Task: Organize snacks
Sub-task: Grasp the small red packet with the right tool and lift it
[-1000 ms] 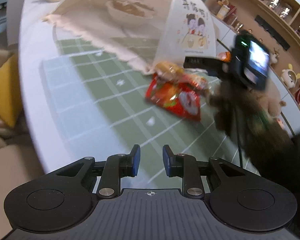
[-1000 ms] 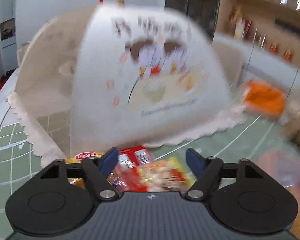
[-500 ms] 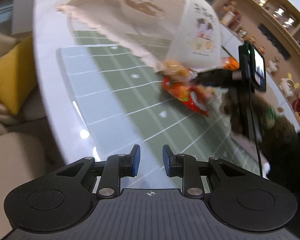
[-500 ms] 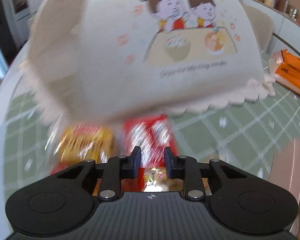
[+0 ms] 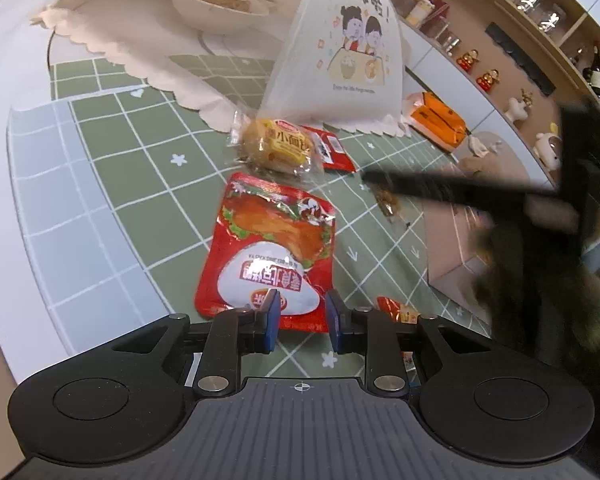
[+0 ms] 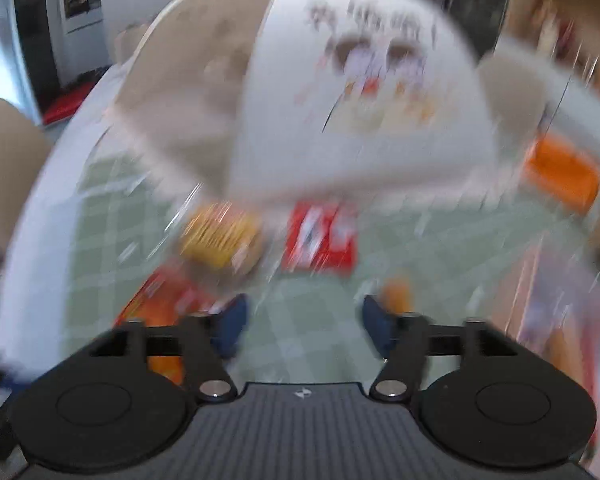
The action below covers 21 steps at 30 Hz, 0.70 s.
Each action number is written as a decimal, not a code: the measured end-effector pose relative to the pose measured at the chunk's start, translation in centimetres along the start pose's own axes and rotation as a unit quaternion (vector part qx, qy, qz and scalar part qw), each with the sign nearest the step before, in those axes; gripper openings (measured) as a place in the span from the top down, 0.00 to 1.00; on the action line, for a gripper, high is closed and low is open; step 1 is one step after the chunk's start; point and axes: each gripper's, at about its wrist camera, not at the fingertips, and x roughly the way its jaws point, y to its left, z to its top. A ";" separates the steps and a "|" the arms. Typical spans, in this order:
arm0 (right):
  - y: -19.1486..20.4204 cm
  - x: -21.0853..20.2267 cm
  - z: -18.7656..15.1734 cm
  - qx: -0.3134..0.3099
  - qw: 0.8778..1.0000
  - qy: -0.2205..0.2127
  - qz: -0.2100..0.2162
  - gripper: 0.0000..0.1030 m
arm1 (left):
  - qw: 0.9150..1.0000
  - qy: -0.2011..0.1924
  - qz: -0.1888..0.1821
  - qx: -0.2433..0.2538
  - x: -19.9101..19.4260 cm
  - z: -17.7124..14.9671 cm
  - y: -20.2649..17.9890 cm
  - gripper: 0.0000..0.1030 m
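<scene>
My left gripper [image 5: 302, 322] hovers over the near edge of a red chicken pouch [image 5: 268, 248] on the green checked mat. A narrow gap shows between its fingers, with nothing gripped. Beyond the pouch lie a yellow bun packet [image 5: 280, 148] and a small red packet [image 5: 334, 152]. My right gripper [image 6: 304, 320] is blurred and its jaws are opening wide, with only mat between them. A small orange-brown packet [image 5: 386, 200] shows at its tip in the left wrist view. In the right wrist view that small packet [image 6: 396, 292] sits just beyond the right finger; whether they touch is unclear.
A mesh food cover [image 5: 340, 52] with a cartoon print stands at the back over a bowl [image 5: 216, 4]. An orange pack [image 5: 436, 120] lies to its right. A pink box [image 5: 456, 248] stands at the right, with another small snack [image 5: 396, 312] near it. The table's white edge [image 5: 40, 200] runs along the left.
My left gripper has moved in over the red pouch. The right gripper was shut low over the snacks half a second ago; it has since lifted, and its jaws now stand wide apart.
</scene>
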 end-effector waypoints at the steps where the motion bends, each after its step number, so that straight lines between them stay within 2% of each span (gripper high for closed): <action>1: -0.2 1.0 0.6 -0.011 1.000 -0.011 -0.004 0.34 | 1.000 0.000 0.002 -0.002 -0.1 -0.1 0.1 0.73; 5: -1.1 7.0 2.3 0.013 0.999 -0.005 -0.031 0.34 | 1.000 0.003 0.013 -0.015 -1.5 -1.0 1.1 0.73; 9: -2.4 11.3 2.8 0.061 0.998 0.034 0.004 0.34 | 0.999 0.003 0.022 -0.027 -2.9 -1.9 2.4 0.73; 11: -2.2 11.2 2.9 0.066 0.997 0.035 0.015 0.36 | 0.999 0.000 0.027 -0.038 -3.3 -2.2 3.0 0.73; 12: -2.1 11.0 3.0 0.061 0.997 0.041 0.017 0.42 | 0.999 -0.001 0.028 -0.044 -3.3 -2.3 3.2 0.73; 14: -1.9 10.3 2.8 0.061 0.996 0.062 0.030 0.45 | 0.998 -0.003 0.027 -0.050 -3.2 -2.2 3.3 0.73; 15: -1.9 9.9 2.7 0.064 0.995 0.070 0.035 0.49 | 0.999 -0.003 0.024 -0.048 -3.1 -2.1 3.2 0.73; 18: -2.5 7.2 0.9 0.086 0.990 0.096 0.064 0.52 | 0.999 -0.002 0.010 -0.034 -2.8 -1.6 2.4 0.73; 21: -2.9 2.8 -1.8 0.100 0.986 0.102 0.084 0.52 | 1.000 0.006 -0.005 -0.014 -2.0 -1.1 1.4 0.73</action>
